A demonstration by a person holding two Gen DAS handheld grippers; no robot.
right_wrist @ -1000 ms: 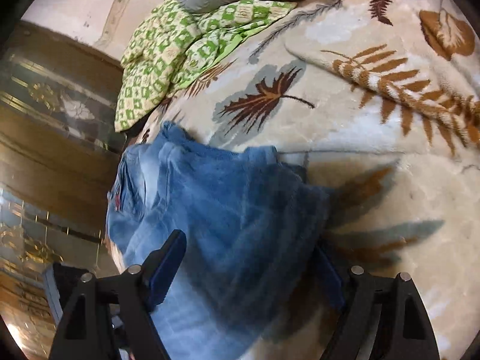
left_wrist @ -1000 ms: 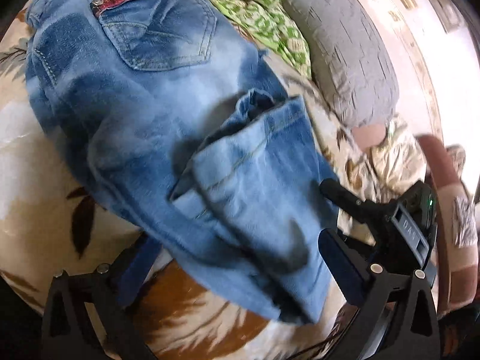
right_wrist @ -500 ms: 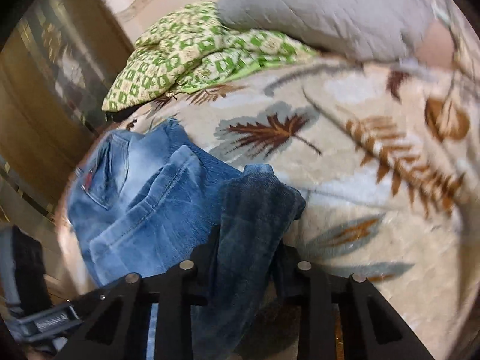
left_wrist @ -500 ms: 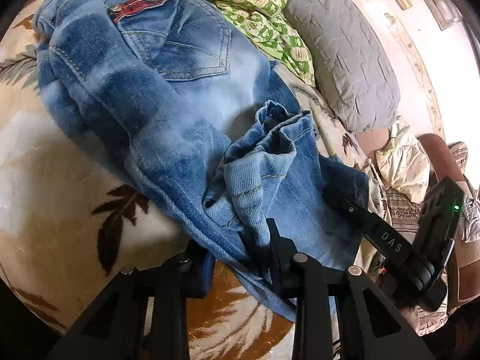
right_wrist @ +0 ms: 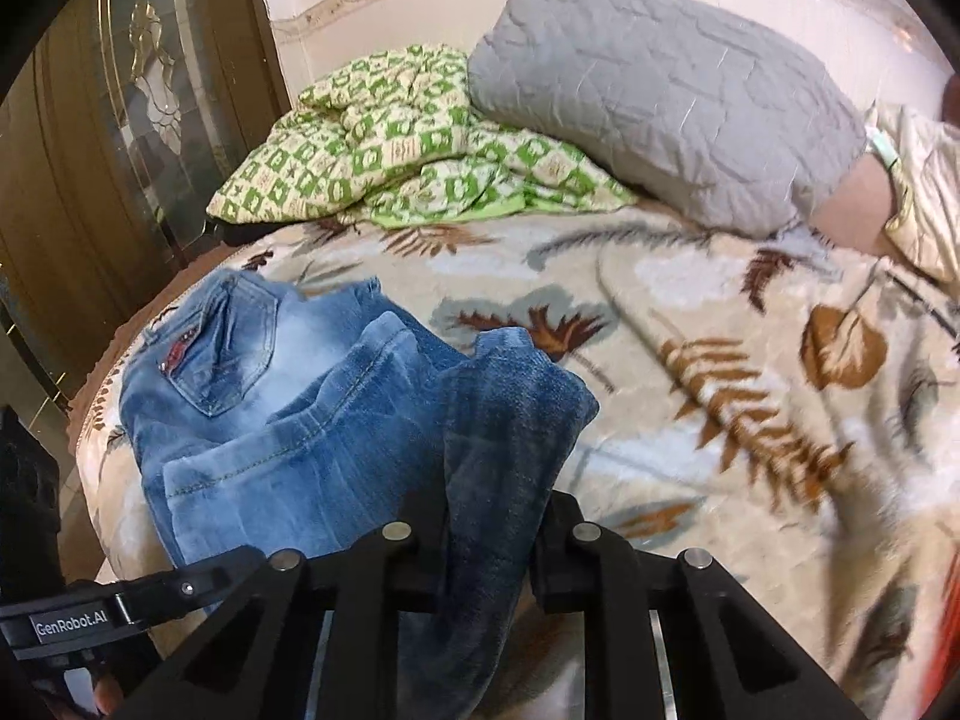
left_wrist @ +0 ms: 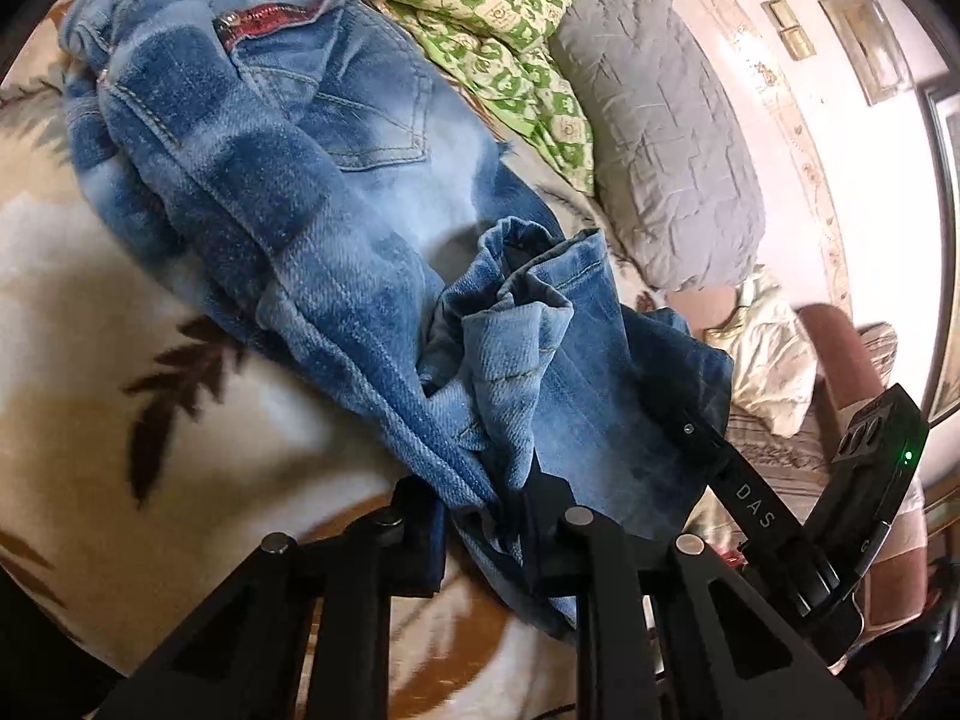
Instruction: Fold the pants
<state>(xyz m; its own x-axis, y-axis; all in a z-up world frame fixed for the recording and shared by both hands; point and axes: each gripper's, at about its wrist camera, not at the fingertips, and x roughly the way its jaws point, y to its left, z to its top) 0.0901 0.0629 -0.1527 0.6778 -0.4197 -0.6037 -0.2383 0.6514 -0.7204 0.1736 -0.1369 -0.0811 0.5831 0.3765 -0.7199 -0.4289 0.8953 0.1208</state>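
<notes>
A cream blanket (right_wrist: 690, 360) with brown and grey leaf prints covers the bed. At its far end a quilted grey pillow (right_wrist: 660, 96) lies against the pale wall, touching a crumpled green-and-cream patterned cloth (right_wrist: 390, 144). A brown door (right_wrist: 108, 120) with gilt ornament stands beside the bed.

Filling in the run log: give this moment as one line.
stage: grasp for fold | left gripper: closing, shut on jeans | right gripper: closing, shut on jeans | surface: leaf-print blanket

One pair of jeans (left_wrist: 336, 192), one grey pillow (left_wrist: 654, 138), two grippers (left_wrist: 486, 516)
</notes>
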